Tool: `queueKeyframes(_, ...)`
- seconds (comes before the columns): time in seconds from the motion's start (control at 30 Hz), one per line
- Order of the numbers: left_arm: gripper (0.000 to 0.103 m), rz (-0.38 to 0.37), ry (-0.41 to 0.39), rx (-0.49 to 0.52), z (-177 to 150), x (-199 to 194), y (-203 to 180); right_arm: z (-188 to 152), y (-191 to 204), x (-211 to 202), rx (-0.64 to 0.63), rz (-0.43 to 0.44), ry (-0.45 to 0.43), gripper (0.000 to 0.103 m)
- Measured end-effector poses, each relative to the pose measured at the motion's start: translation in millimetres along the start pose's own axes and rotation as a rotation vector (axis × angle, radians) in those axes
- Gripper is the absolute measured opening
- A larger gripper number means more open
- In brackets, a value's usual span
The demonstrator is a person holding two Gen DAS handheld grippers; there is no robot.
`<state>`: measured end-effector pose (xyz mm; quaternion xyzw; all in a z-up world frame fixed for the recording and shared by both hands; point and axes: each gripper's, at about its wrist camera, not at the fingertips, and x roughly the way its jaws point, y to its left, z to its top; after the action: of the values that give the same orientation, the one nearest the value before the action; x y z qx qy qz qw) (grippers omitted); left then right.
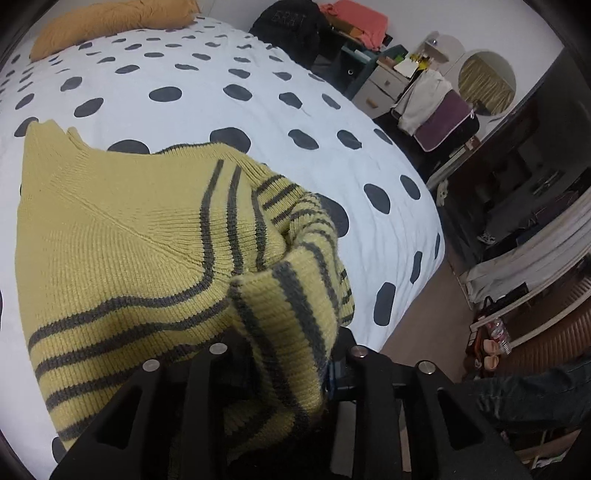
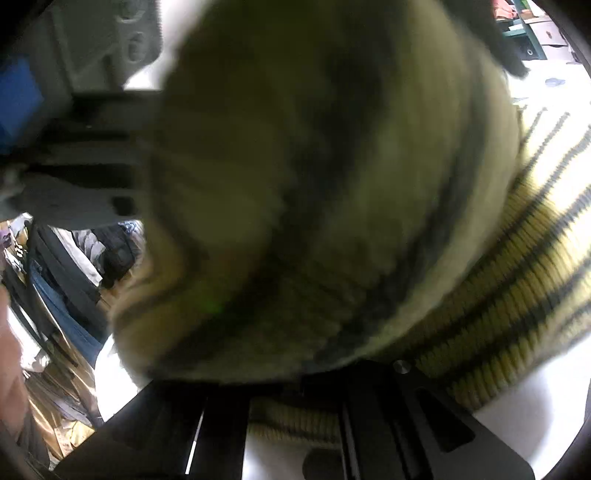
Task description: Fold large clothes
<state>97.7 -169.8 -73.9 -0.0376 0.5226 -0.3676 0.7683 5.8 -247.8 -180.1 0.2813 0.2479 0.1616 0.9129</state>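
A yellow knit sweater with grey stripes lies on the bed's white cover with dark dots. My left gripper is shut on a bunched striped part of the sweater, which drapes over its black fingers. In the right wrist view the sweater fills most of the frame, blurred and very close. My right gripper has striped knit between its fingers and looks shut on it.
A mustard pillow lies at the bed's far end. A dark bag, orange clothes, a drawer unit and a chair with draped clothes stand beside the bed. The floor runs along the bed's right edge.
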Motion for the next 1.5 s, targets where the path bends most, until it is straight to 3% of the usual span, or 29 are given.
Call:
queueKeyframes(0.03, 0.041, -0.006, 0.001, -0.006, 0, -1, -1, 1, -1, -2, 0.006, 0.003, 0.002, 0.002)
queueKeyframes(0.1, 0.076, -0.055, 0.013, -0.014, 1, 0, -6, 0, -2, -13, 0.008, 0.009, -0.004, 0.006)
queueKeyframes(0.13, 0.082, -0.090, 0.013, -0.010, 2, -2, -12, 0, -2, -19, 0.005, 0.000, 0.001, 0.006)
queueKeyframes(0.27, 0.085, -0.121, -0.042, 0.055, 4, -21, -42, 0, -13, -64, 0.029, -0.052, 0.011, 0.014)
queueKeyframes(0.3, 0.085, -0.159, -0.062, 0.043, 7, -32, -41, 1, -17, -76, 0.046, -0.078, 0.006, 0.019)
queueKeyframes(0.37, 0.086, -0.188, -0.109, -0.032, 12, -58, -28, 5, -27, -103, 0.087, -0.149, 0.005, 0.020)
queueKeyframes(0.43, 0.087, -0.156, -0.153, -0.090, 10, -80, -10, 15, -35, -129, 0.138, -0.192, -0.004, 0.021)
queueKeyframes(0.5, 0.087, -0.029, -0.204, -0.150, 3, -102, 15, 37, -29, -148, 0.164, -0.168, -0.030, 0.023)
queueKeyframes(0.6, 0.087, 0.136, -0.247, -0.219, -21, -122, 52, 82, 7, -158, 0.059, -0.134, -0.063, 0.027)
queueKeyframes(0.7, 0.087, 0.200, -0.218, -0.261, -45, -119, 75, 131, 36, -125, -0.015, -0.142, 0.039, 0.062)
queueKeyframes(0.8, 0.087, 0.274, -0.217, -0.272, -68, -113, 82, 148, 39, -80, 0.005, -0.089, 0.213, 0.060)
queueKeyframes(0.87, 0.087, 0.300, -0.211, -0.250, -78, -102, 82, 139, 18, -53, 0.038, -0.149, 0.334, 0.039)
queueKeyframes(0.93, 0.087, 0.303, -0.192, -0.225, -88, -88, 82, 127, -18, -36, 0.044, -0.345, 0.435, 0.000)
queueKeyframes(0.97, 0.087, 0.294, -0.173, -0.206, -88, -80, 80, 116, -40, -34, 0.069, -0.386, 0.456, 0.000)
queueKeyframes(1.03, 0.089, 0.299, -0.136, -0.176, -90, -62, 75, 94, -72, -46, 0.170, -0.352, 0.473, 0.000)
queueKeyframes(1.17, 0.089, 0.308, -0.138, -0.159, -98, -54, 70, 109, -57, -67, 0.157, -0.287, 0.420, 0.001)
queueKeyframes(1.2, 0.089, 0.312, -0.140, -0.154, -98, -54, 68, 120, -53, -71, 0.162, -0.279, 0.389, 0.011)
queueKeyframes(1.27, 0.089, 0.303, -0.141, -0.155, -100, -56, 69, 147, -44, -67, 0.121, -0.307, 0.338, 0.052)
queueKeyframes(1.3, 0.089, 0.294, -0.139, -0.165, -101, -56, 70, 155, -39, -60, 0.077, -0.317, 0.344, 0.084)
queueKeyframes(1.4, 0.090, 0.257, -0.132, -0.203, -103, -55, 76, 175, -31, -26, -0.015, -0.337, 0.398, 0.087)
queueKeyframes(1.5, 0.090, 0.244, -0.128, -0.215, -103, -54, 79, 173, -25, 3, -0.047, -0.319, 0.470, 0.086)
